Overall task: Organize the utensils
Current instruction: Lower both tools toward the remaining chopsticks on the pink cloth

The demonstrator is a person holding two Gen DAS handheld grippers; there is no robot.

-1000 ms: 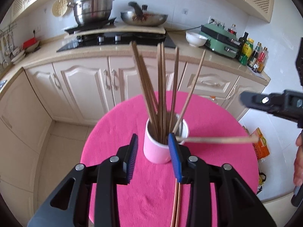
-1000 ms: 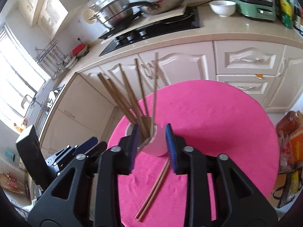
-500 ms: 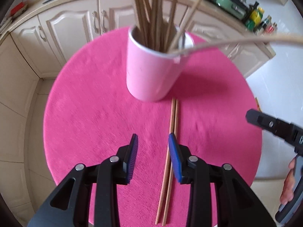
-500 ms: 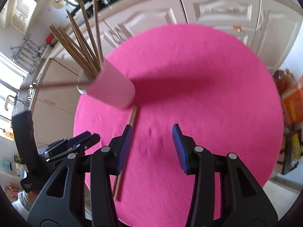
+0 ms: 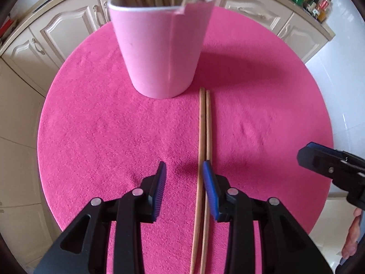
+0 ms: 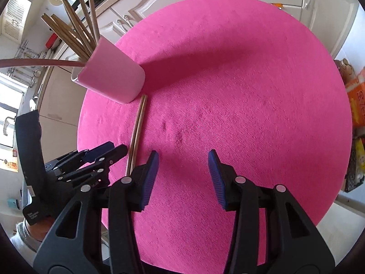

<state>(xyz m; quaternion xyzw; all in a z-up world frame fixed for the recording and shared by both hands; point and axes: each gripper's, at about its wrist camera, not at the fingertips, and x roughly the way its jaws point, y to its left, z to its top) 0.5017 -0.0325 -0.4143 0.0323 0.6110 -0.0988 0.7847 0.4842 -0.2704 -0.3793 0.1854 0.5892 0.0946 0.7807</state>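
A: Saw 2 chopsticks [image 5: 203,125] lying side by side on the cloth [image 5: 102,125], from the cup [image 5: 159,52] at top centre of the left view down to the bottom edge.

B: Found the left gripper [image 5: 184,163] low over them, part open, gripping nothing. Spotted 1 chopstick just inside the right-hand pad and the other under or behind that pad. Couldn't tell about contact.

A: Caught the right gripper [image 6: 183,151] having just been opening its jaws, about half wide, with nothing between. Placed it over bare cloth, right of the chopsticks in its own view.

B: Feared a grab of only 1: pinching the inner chopstick and shoving or rolling the outer away on closing.

A: Feared scissoring too. Judged them thin, round and slick, likely to cross or droop if held near 1 end.

B: Worried about the cup. Saw it crammed with a fanned bundle [image 6: 75,32], 1 leaning almost flat toward the left edge of the right view. Expected snagging there, or tipping the cup.

A: Noticed both grippers close together at lower left of the right view. Feared a bump.
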